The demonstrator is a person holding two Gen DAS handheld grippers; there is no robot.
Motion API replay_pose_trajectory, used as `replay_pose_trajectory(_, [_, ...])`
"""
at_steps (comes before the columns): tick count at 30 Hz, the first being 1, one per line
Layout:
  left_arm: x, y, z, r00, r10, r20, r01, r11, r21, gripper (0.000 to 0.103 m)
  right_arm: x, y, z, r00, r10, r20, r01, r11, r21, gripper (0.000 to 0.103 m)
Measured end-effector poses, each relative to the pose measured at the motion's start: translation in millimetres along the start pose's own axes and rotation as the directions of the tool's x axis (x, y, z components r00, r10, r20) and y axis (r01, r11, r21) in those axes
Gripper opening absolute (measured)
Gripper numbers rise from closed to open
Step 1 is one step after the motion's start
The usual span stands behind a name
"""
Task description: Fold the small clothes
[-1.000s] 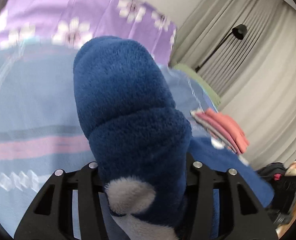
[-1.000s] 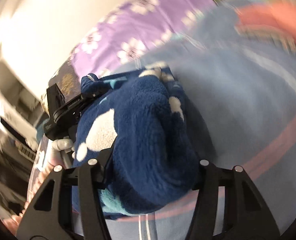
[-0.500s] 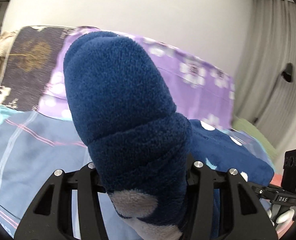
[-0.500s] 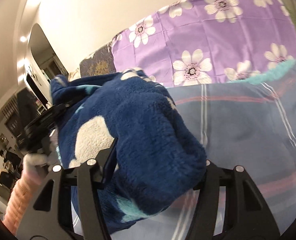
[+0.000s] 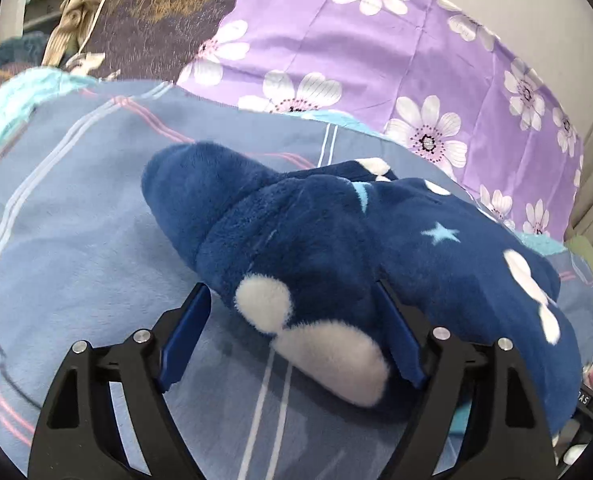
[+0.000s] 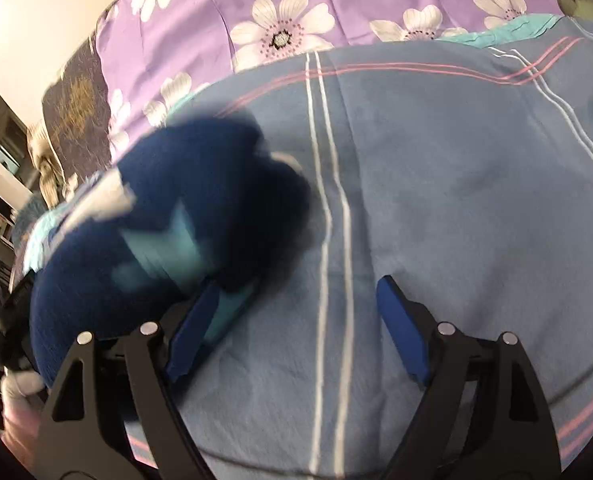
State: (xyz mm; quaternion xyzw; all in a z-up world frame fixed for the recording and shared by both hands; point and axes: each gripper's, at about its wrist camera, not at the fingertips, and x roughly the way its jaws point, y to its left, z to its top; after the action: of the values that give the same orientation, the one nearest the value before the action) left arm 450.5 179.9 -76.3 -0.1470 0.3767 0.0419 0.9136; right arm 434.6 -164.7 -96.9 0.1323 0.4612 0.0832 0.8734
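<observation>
Fleece garment (image 5: 336, 248), navy with white spots and pale stars, lies bunched on the blue striped bedsheet (image 5: 76, 240), near the purple flowered cover (image 5: 376, 60) at the far side. Judged soft, thick, light and springy; folds may bulge back open. Best grip looks like a doubled edge or cuff, pinched deep.

Left tongs (image 5: 292, 332): jaws spread wide around the spotted near end, not clamping it.

Right tongs (image 6: 296, 328): jaws wide apart, nothing between them; garment (image 6: 168, 240) blurred, lying against the left jaw.
</observation>
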Motion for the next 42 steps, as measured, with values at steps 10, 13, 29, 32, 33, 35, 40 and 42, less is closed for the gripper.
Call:
replay_pose_trajectory(10, [-172, -45, -110, 0.965, -0.213, 0.156, 0.143, 0.918, 0.37, 0.093, -177, 26, -145, 0.949, 0.058, 0.308, 0.044, 0.948, -0.314, 0.095])
replay_pose_trajectory(13, [-227, -43, -149, 0.947, -0.213, 0.24, 0.11, 0.919, 0.379, 0.102, -231, 13, -181, 0.904, 0.039, 0.426, 0.072, 0.967, -0.243, 0.101])
replay_pose_trajectory(29, [-366, -56, -247, 0.94, -0.276, 0.198, 0.199, 0.92, 0.339, 0.102, -356, 31, -273, 0.883, 0.04, 0.468, 0.029, 0.99, -0.141, 0.101])
replay_pose_trajectory(32, [-387, -56, -254, 0.934, -0.28, 0.222, 0.195, 0.921, 0.338, 0.102, -364, 33, -284, 0.883, 0.039, 0.467, 0.031, 0.989, -0.142, 0.101])
replay_pose_trajectory(33, [-390, -56, -257, 0.933, -0.282, 0.224, 0.196, 0.92, 0.34, 0.102, -366, 33, -289, 0.882, 0.029, 0.47, 0.044, 0.989, -0.142, 0.101])
replay_pose_trajectory(35, [-392, -60, -263, 0.941, -0.256, 0.222, 0.164, 0.918, 0.361, 0.102, -366, 34, -294, 0.879, -0.005, 0.477, 0.084, 0.986, -0.143, 0.101])
replay_pose_trajectory(40, [-388, -70, -275, 0.966, -0.174, 0.191, 0.086, 0.913, 0.398, 0.102, -363, 29, -310, 0.897, -0.022, 0.442, 0.096, 0.985, -0.146, 0.101])
replay_pose_trajectory(42, [-389, -71, -277, 0.965, -0.196, 0.177, 0.115, 0.915, 0.387, 0.102, -361, 26, -313, 0.901, -0.032, 0.434, 0.103, 0.985, -0.141, 0.101])
